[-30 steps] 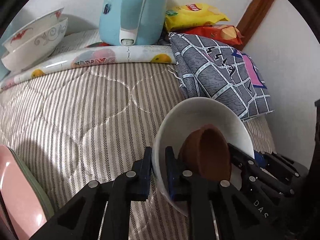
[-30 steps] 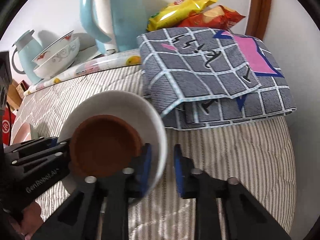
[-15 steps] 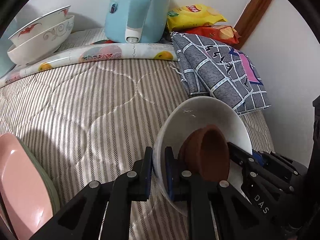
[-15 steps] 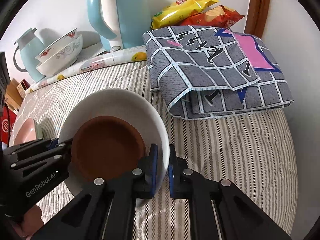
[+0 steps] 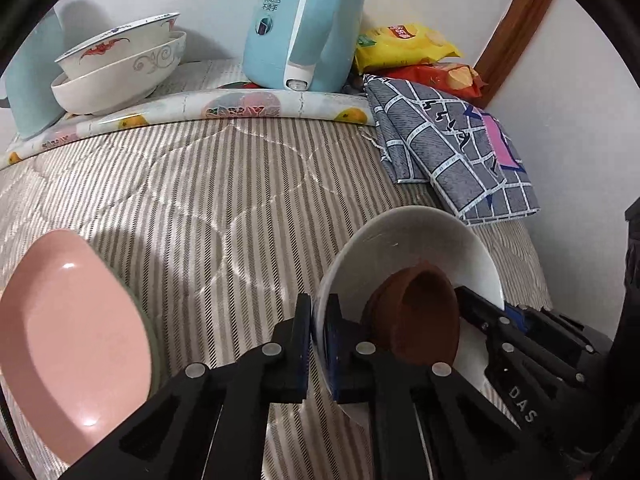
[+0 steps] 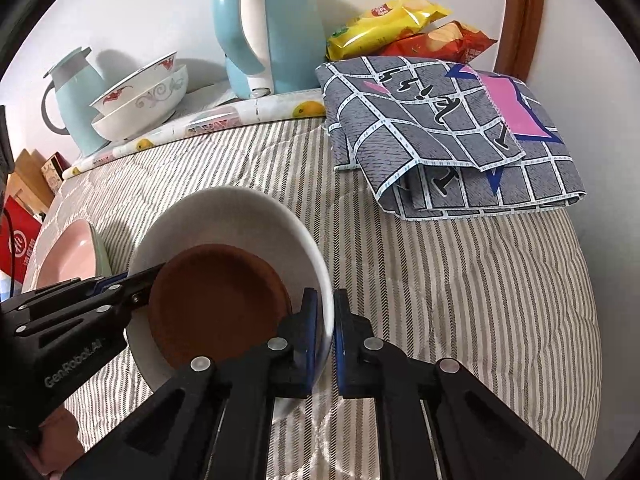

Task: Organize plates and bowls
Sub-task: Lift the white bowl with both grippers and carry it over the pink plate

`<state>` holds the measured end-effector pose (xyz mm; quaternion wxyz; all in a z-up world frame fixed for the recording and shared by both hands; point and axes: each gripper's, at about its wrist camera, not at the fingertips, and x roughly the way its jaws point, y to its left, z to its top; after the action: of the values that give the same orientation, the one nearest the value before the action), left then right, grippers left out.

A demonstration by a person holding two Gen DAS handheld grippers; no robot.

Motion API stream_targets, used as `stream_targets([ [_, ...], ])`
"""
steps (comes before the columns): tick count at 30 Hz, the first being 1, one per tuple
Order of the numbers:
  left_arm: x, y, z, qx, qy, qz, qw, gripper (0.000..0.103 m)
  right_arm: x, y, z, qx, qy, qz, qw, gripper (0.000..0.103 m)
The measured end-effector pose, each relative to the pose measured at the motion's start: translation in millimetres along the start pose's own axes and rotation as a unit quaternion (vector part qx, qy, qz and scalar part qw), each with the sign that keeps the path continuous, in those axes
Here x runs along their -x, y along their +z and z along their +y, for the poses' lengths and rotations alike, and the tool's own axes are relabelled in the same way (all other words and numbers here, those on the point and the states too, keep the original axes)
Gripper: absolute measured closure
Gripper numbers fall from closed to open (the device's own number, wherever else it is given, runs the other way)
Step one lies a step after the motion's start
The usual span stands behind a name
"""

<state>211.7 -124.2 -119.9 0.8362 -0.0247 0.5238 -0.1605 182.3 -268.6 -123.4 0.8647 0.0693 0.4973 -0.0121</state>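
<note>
Where both tongs [image 5: 319, 334] [image 6: 326, 330] clamp it, white bowl's [image 6: 240, 216] rim hides — brown dish [image 6: 216, 300] inside.

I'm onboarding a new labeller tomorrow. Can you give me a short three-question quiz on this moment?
1. True or false: both grippers have their jaws closed on the rim of the white bowl.
2. What sits inside that bowl? A) a brown dish B) a spoon C) nothing
3. Fill in: the pink plate lies on a ____ plate.

Key:
1. True: the left gripper and right gripper each pinch the rim on opposite sides.
2. A, the brown dish.
3. Green; its edge shows beneath.
</note>
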Motion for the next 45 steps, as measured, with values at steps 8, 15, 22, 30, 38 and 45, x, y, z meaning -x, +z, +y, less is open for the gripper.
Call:
stream_targets([
  [8, 6, -12, -1, 0.001, 0.005, -0.003, 1.0000, 0.096, 8, -8, 5, 0.000, 0.001, -0.005, 1.000, 0.096],
  [15, 11, -16, -3, 0.001, 0.002, -0.005, 1.0000, 0.096, 14, -16, 3, -0.009, 0.003, -0.003, 1.000, 0.096],
  [22, 19, -17, 0, 0.005, 0.002, -0.010, 0.9999, 0.096, 20, -18, 6, -0.013, 0.008, -0.007, 1.000, 0.096],
  [30, 34, -16, 9, 0.008, 0.009, -0.022, 0.9997, 0.096, 28, -15, 16, -0.008, 0.016, -0.015, 1.000, 0.096],
  [38, 51, -16, 21, 0.018, 0.010, -0.036, 0.9992, 0.096, 39, -11, 30, 0.001, 0.023, -0.027, 0.999, 0.096],
  [45, 63, -16, 31, 0.024, 0.013, -0.047, 0.9985, 0.096, 48, -7, 43, 0.009, 0.027, -0.036, 0.999, 0.096],
])
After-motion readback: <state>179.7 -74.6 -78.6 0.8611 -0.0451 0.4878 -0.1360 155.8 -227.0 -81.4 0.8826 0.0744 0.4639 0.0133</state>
